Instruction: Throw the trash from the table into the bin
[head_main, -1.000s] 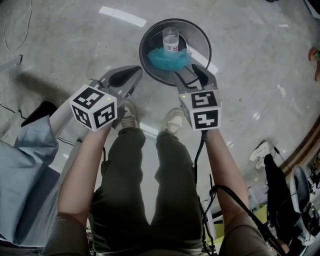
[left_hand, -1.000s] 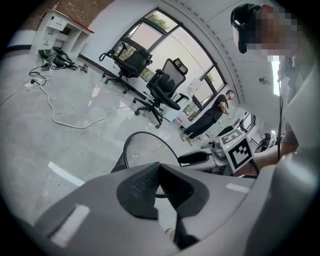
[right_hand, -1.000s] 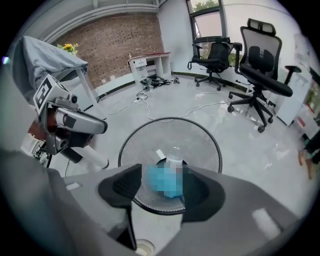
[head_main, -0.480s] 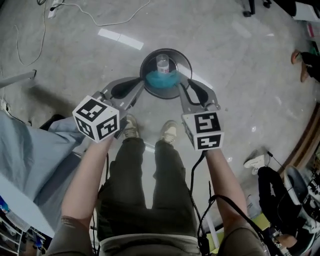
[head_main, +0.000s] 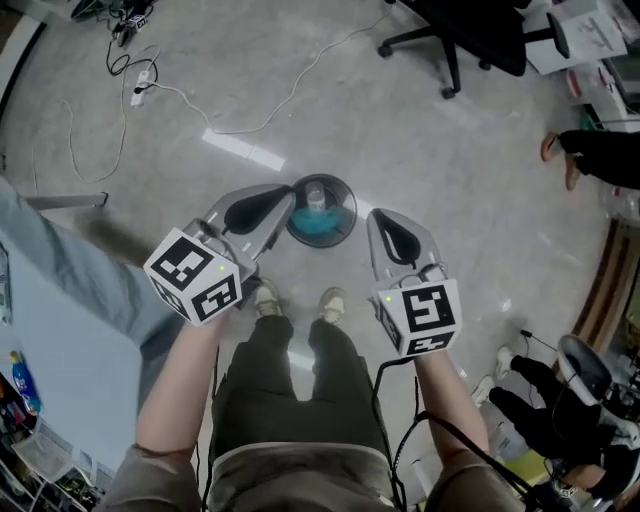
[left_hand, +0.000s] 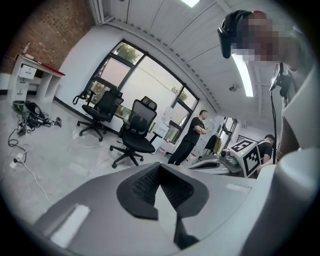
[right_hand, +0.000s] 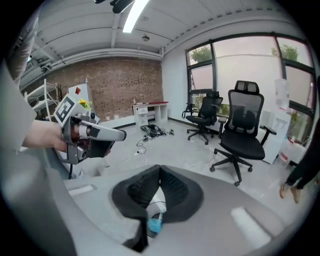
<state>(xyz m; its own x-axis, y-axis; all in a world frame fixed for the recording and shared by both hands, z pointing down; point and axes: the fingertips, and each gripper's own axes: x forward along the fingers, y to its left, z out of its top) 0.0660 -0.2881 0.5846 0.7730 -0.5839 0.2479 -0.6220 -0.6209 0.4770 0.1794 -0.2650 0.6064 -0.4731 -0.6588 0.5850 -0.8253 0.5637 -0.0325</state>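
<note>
The round black bin (head_main: 350, 206) stands on the floor in front of my feet. It holds a blue crumpled wad (head_main: 318, 229) and a clear plastic cup (head_main: 316, 198). Both grippers hang high above it. My left gripper (head_main: 287, 200) is at the bin's left and my right gripper (head_main: 375, 218) at its right. In the left gripper view the left gripper (left_hand: 159, 166) is shut and empty. The right gripper (right_hand: 160, 167) has just been closing and is shut with nothing between its pads. The blue wad (right_hand: 153, 226) shows far below through the gap under them.
A pale blue table edge (head_main: 60, 310) lies at the left. Black office chairs (head_main: 470, 40) stand at the back. A white cable with a power strip (head_main: 150, 85) runs across the grey floor. Other people stand or sit at the right (head_main: 590, 155).
Both grippers and the head have risen well away from the bin, which now looks much smaller. The right jaws have come together. More floor, chairs and cables have come into view.
</note>
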